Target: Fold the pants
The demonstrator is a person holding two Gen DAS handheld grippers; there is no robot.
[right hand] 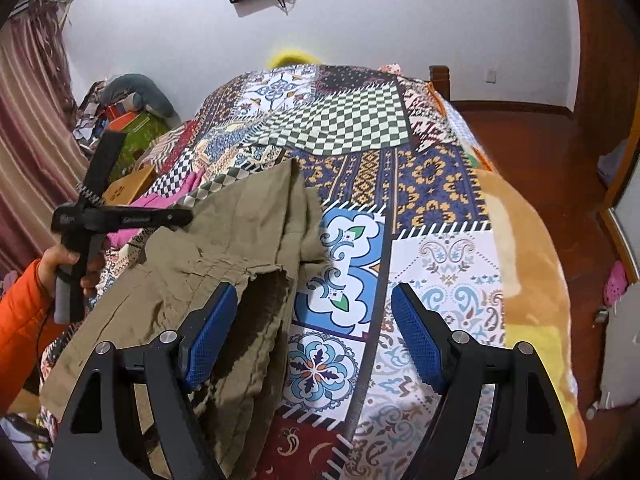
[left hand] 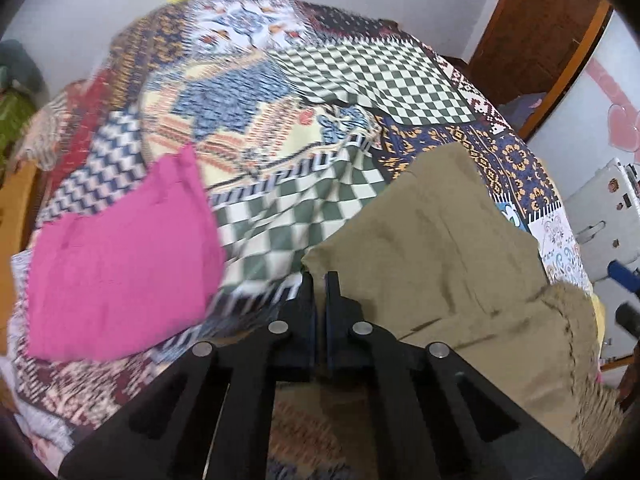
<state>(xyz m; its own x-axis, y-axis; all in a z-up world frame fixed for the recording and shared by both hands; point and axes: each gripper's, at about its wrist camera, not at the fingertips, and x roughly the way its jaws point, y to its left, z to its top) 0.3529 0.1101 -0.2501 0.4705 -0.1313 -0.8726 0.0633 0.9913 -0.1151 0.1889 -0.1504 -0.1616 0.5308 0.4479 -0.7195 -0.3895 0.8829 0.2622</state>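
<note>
Khaki pants (right hand: 224, 248) edge pinched by left hand-held gripper (left hand: 319, 276).

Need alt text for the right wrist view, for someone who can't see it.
The right gripper hangs open over the frayed edge of khaki pants lying on a patchwork bedspread. At left, a hand in an orange sleeve holds the left gripper at the pants' far edge.
</note>
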